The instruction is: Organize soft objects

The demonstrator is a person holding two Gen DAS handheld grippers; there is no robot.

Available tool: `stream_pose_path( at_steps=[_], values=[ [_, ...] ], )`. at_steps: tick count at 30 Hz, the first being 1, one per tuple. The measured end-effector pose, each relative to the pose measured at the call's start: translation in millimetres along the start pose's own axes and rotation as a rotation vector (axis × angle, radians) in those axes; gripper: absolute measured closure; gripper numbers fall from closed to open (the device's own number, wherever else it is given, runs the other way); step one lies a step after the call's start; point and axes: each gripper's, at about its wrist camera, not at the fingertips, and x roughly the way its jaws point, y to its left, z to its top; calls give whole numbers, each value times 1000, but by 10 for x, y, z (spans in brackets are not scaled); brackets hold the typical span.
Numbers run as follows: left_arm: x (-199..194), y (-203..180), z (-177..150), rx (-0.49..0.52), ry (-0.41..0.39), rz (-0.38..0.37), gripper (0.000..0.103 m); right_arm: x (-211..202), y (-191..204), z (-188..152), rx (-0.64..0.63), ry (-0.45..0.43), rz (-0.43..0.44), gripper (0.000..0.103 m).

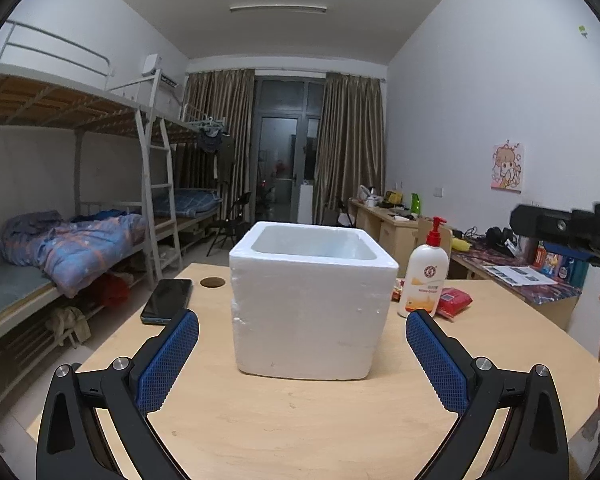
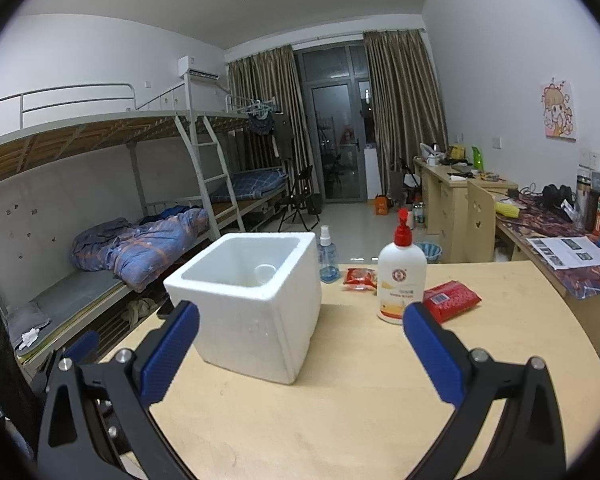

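A white foam box (image 1: 310,304) stands open-topped on the wooden table (image 1: 300,420); it also shows in the right wrist view (image 2: 256,308), with a small round cup (image 2: 265,271) inside. A red soft packet (image 2: 452,300) lies right of a white pump bottle (image 2: 400,280), and a smaller red packet (image 2: 360,278) lies behind the bottle. The red packet shows in the left wrist view (image 1: 454,301) too. My left gripper (image 1: 302,352) is open and empty, in front of the box. My right gripper (image 2: 300,344) is open and empty, in front of the box and bottle.
A black phone (image 1: 167,300) lies left of the box near a round hole (image 1: 212,282) in the table. A small blue spray bottle (image 2: 327,256) stands behind the box. Bunk beds (image 1: 60,240) line the left wall, desks (image 2: 540,224) the right.
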Motion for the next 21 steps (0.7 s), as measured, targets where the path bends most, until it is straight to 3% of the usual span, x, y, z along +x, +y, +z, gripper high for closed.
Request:
stream_pose_path(
  at_steps=[11,21],
  values=[
    [-12,-128,-56,17,16,6,0,-119,-202,-456,-3,-43,51,0],
    [10,-162,-180,16,37,0,0,-103,-251,-839,-15,-30,83,0]
  ],
)
